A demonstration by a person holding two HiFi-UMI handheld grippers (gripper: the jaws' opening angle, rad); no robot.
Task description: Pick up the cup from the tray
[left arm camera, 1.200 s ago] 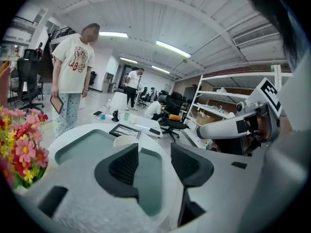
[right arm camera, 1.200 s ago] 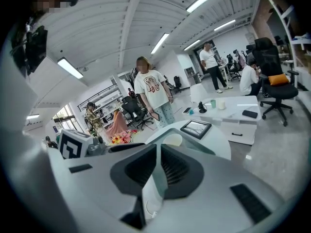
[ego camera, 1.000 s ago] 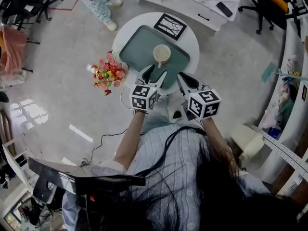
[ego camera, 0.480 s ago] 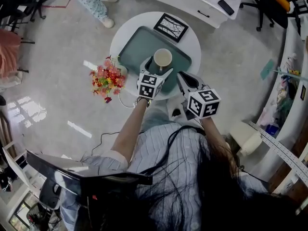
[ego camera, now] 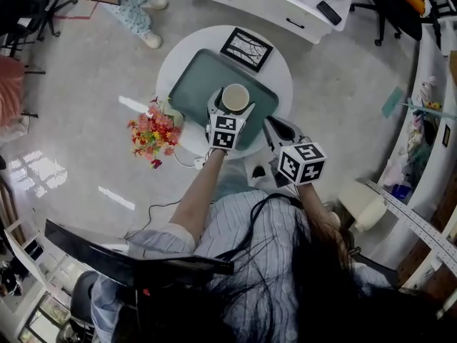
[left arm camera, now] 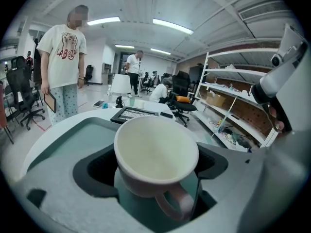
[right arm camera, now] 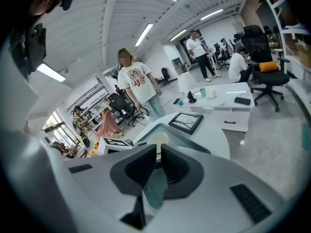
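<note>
**Left claw astride the cup, jaws spreading**

Forward goes my left gripper (ego camera: pixel 233 109). A second back it hung at the near edge of the tray (ego camera: pixel 193 84), and now it has a finger on either side of the cup (ego camera: pixel 235 97). The jaws are opening as I speak, wide apart, with the cup between them and no pad pressing on it yet. The cup stands upright on the near-right part of the tray, empty, with its handle (left arm camera: pixel 172 205) pointing back at me into the throat of the claw. My right gripper (right arm camera: pixel 158 152) has barely budged; it waits near and to the right, tips all but meeting, holding nothing.

Trouble spots, as I judge them:
- **Handle:** if I drive in further, it could jam against the claw body and shove the cup toward the far side.
- **Cup wall:** it narrows downward, so a low or lopsided squeeze might tip the cup or let it pop free.

The tray's raised near rim lies right under my left claw, so a straight lift looks like the clean way out. The picture frame (ego camera: pixel 246 48) sits beyond the tray on the round table (ego camera: pixel 282 70), and the flowers (ego camera: pixel 151 133) hang off to the left. Both are well apart from the cup, and above it all is open.
</note>
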